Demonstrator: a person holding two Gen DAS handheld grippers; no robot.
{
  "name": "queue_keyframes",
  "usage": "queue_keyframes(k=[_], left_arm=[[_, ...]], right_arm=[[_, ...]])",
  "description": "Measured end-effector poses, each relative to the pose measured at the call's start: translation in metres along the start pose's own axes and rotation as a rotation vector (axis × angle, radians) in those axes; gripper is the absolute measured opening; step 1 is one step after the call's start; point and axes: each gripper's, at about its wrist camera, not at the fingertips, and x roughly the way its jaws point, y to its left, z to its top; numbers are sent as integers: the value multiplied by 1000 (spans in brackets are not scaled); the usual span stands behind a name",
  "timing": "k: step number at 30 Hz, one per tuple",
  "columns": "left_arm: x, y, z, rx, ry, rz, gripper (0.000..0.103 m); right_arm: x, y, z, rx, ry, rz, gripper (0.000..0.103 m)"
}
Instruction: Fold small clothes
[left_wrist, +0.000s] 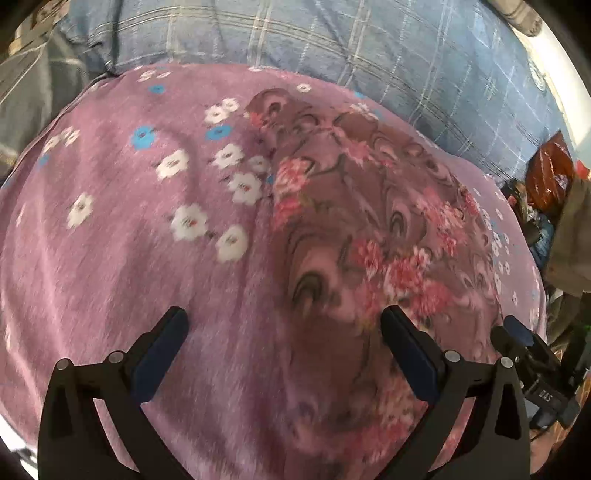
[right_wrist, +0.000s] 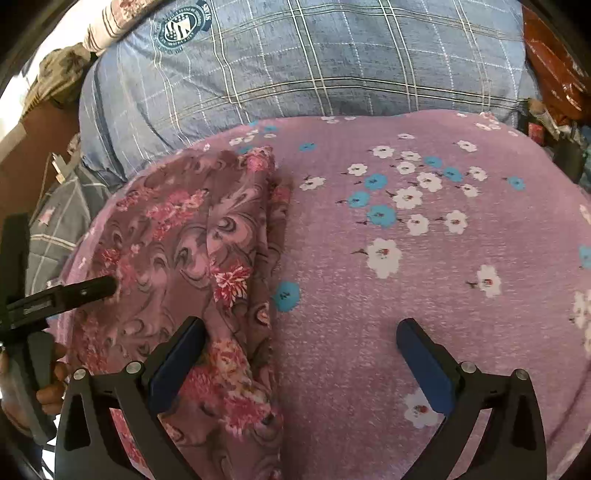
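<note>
Hovering both tongs over the bed, I have the left gripper (left_wrist: 282, 325) spread wide and empty, and the right gripper (right_wrist: 301, 338) just as wide, gripping nothing. The small garment (right_wrist: 192, 236), a mauve swirl print with pink flowers, lies in a long, loosely folded strip on the purple flowered cover (right_wrist: 424, 295), with the blue plaid bedding (right_wrist: 295, 66) beyond it. My right tongs' left finger (right_wrist: 177, 365) sits over the strip's near end. I judge the cloth thin, light and limp: it will sag and slide rather than hold a crease, so I would pinch a doubled edge or corner, not the flat middle.
</note>
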Motion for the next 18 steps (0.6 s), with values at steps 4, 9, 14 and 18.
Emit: queue_keyframes(k=[4, 9, 14, 18], left_arm=[[-24, 0, -18, 4, -94, 75, 103], [-48, -16, -41, 159, -150, 209, 103], [-65, -25, -57, 275, -236, 350, 103], [-77, -23, -65, 244, -228, 306, 103]], right_arm=[[-13, 6, -3, -85, -3, -98, 103], [-35, 18, -10, -212, -9, -215, 103], [-54, 17, -12, -224, -33, -225, 103], [-68, 10, -20, -190, -35, -176, 103]])
